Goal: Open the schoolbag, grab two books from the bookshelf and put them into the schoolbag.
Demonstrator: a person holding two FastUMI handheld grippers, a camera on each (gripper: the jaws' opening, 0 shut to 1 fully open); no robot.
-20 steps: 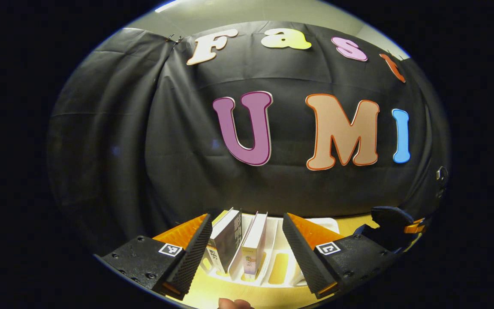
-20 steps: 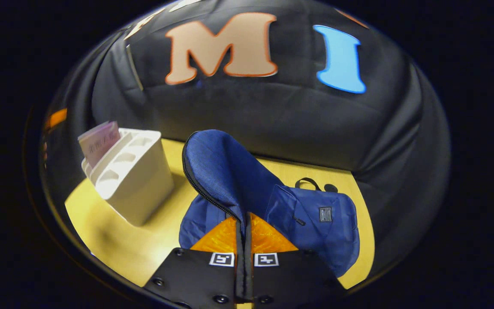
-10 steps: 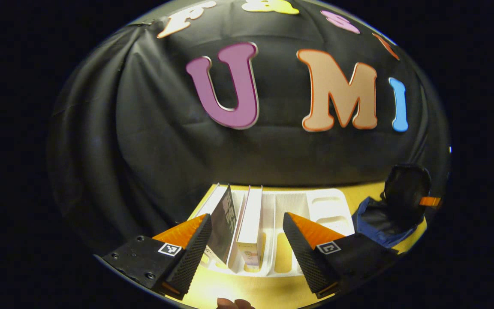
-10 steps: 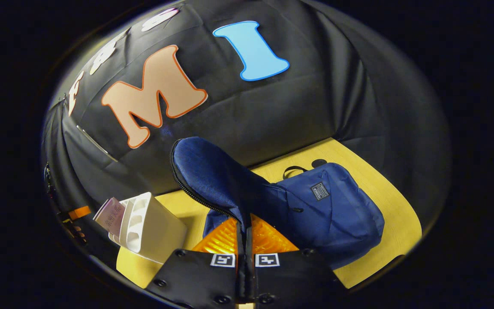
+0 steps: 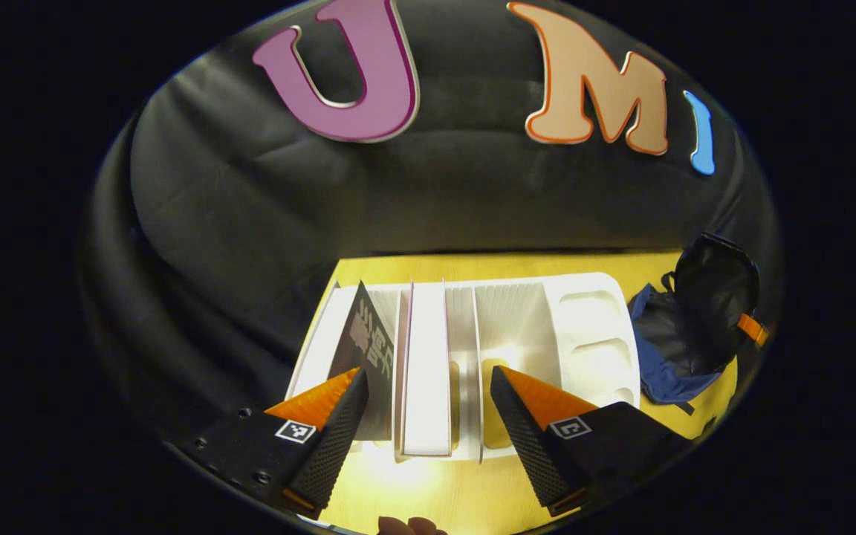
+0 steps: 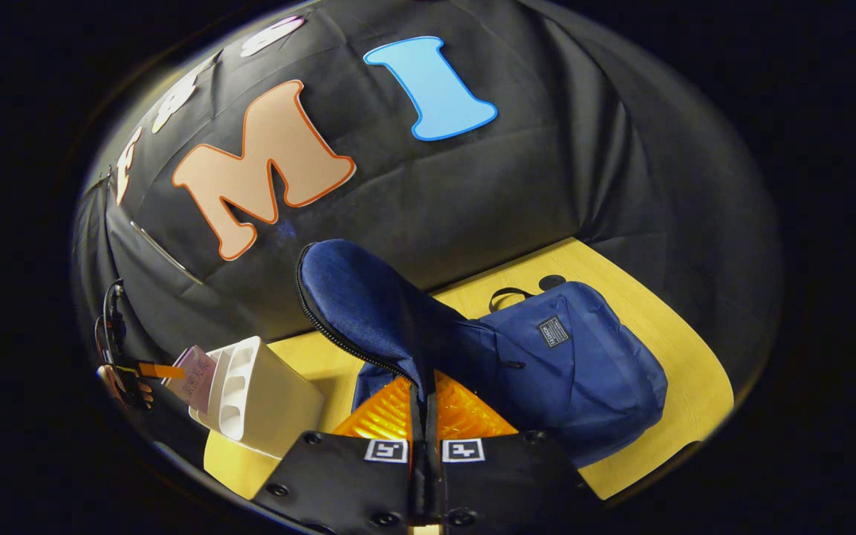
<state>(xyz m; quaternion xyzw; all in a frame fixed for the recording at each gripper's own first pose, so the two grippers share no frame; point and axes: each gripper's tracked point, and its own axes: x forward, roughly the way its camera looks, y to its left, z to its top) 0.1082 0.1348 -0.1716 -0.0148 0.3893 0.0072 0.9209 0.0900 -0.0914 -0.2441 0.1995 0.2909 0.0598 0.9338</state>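
Left gripper (image 5: pixel 428 397): fingers spread wide, holding nothing, poised above the white plastic slotted bookshelf (image 5: pixel 591 334) at 6 o'clock in the left gripper view; the gap straddles the book slots, apparently to close on a book.
White-edged book (image 5: pixel 426 371): stands upright in its slot, directly between the spread fingers; judged the first pick.
Dark-covered book (image 5: pixel 365 345): leans in the slot beside it, close against the left-hand finger.
Right gripper (image 6: pixel 424 401): fingers closed, pinching the zip-edged flap (image 6: pixel 368 305) of the blue fabric schoolbag (image 6: pixel 584 357), lifted toward 11 o'clock in the right gripper view; presumably to keep the mouth open for loading.
Schoolbag position: lies on the yellow wooden table (image 6: pixel 666 319), beside the bookshelf.
Task progress: bag open; no book lifted yet.
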